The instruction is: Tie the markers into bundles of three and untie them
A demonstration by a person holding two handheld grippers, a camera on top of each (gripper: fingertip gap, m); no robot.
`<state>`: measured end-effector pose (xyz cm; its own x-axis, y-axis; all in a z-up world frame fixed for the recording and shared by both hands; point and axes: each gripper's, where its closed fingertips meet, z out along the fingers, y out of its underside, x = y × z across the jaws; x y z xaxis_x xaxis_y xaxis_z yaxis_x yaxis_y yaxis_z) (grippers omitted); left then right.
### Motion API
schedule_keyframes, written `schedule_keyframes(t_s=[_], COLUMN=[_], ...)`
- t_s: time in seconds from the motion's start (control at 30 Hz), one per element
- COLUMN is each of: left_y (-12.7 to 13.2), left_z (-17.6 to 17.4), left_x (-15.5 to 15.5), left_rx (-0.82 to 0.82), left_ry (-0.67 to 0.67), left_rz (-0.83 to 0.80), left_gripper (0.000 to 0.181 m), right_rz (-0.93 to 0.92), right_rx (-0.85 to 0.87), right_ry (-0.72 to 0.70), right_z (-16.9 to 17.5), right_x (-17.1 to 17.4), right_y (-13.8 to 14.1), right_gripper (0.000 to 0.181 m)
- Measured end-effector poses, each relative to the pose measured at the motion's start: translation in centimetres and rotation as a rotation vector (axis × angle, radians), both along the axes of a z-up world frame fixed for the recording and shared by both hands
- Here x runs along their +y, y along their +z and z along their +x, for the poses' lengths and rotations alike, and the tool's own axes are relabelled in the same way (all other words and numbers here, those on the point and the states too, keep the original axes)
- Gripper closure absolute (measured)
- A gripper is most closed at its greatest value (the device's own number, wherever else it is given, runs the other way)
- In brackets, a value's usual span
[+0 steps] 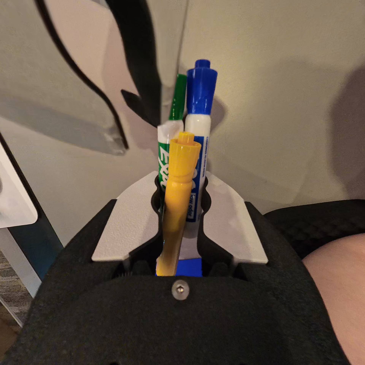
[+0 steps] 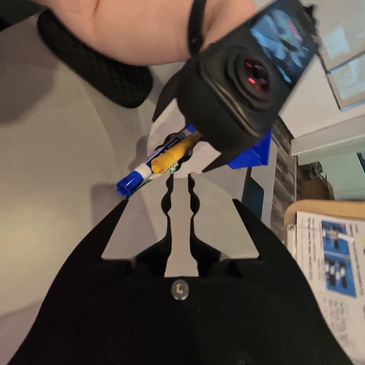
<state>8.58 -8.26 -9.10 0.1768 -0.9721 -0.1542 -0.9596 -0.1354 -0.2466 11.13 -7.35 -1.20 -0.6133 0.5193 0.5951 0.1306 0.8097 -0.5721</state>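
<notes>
Left wrist view: left claw pinching three markers over a pale tabletop; right claw spread, empty.

My left cam sits right behind my left claw, looking along its fingers at the three markers super close, pale desk behind. My right cam looks past my right claw at the same markers from the opposite side, slightly farther off.
</notes>
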Motion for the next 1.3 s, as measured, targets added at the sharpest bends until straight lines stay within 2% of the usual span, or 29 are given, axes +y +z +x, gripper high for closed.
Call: schedule_keyframes(t_s=[0.1,0.17,0.2,0.27,0.37,0.4,0.47,0.57,0.63,0.7,0.8,1.0,1.3], left_y=[0.0,-0.1,-0.1,-0.1,-0.4,-0.5,-0.6,-0.9,-1.0,-1.2,-1.3,-1.4,-1.2], left_z=[-0.3,-0.6,-0.7,-1.4,-2.6,-2.7,-2.8,-2.6,-2.4,-2.3,-2.3,-2.0,-2.6], left_x=[0.2,0.3,0.3,0.5,0.9,1.0,1.0,1.0,1.0,1.0,1.0,1.1,1.4], left_rx=[0.012,0.017,0.016,0.026,0.06,0.062,0.07,0.079,0.081,0.085,0.084,0.086,0.072], left_ry=[0.016,0.026,0.032,0.056,0.103,0.11,0.117,0.109,0.105,0.105,0.104,0.098,0.124], left_rz=[0.005,0.007,0.004,0.006,0.006,0.005,0.0,-0.006,-0.012,-0.016,-0.022,-0.023,-0.016], left_gripper=[0.143,0.143,0.143,0.143,0.143,0.143,0.143,0.143,0.143,0.143,0.143,0.144,0.143], right_rz=[-0.306,-0.503,-0.567,-0.633,-0.685,-0.763,-0.895,-0.79,-0.702,-0.682,-0.644,-0.56,-0.576], right_rx=[0.032,0.048,0.062,0.094,0.033,0.027,0.056,0.209,0.233,0.162,0.151,0.044,0.017], right_ry=[-0.139,-0.188,-0.21,-0.322,-0.587,-0.594,-0.505,-0.432,-0.405,-0.403,-0.443,-0.456,-0.484], right_z=[0.0,0.3,0.5,0.8,2.3,2.7,2.9,2.0,0.7,-0.7,-2.3,-3.1,-0.4], right_x=[0.4,0.1,0.2,2.0,7.1,7.4,6.0,4.3,2.6,1.0,0.5,0.1,1.4], right_y=[0.5,0.5,0.3,-0.6,-3.9,-4.3,-3.6,-0.9,-0.3,-1.3,-2.6,-4.2,-3.6], right_gripper=[0.165,0.152,0.152,0.152,0.149,0.152,0.155,0.159,0.158,0.147,0.145,0.161,0.161])
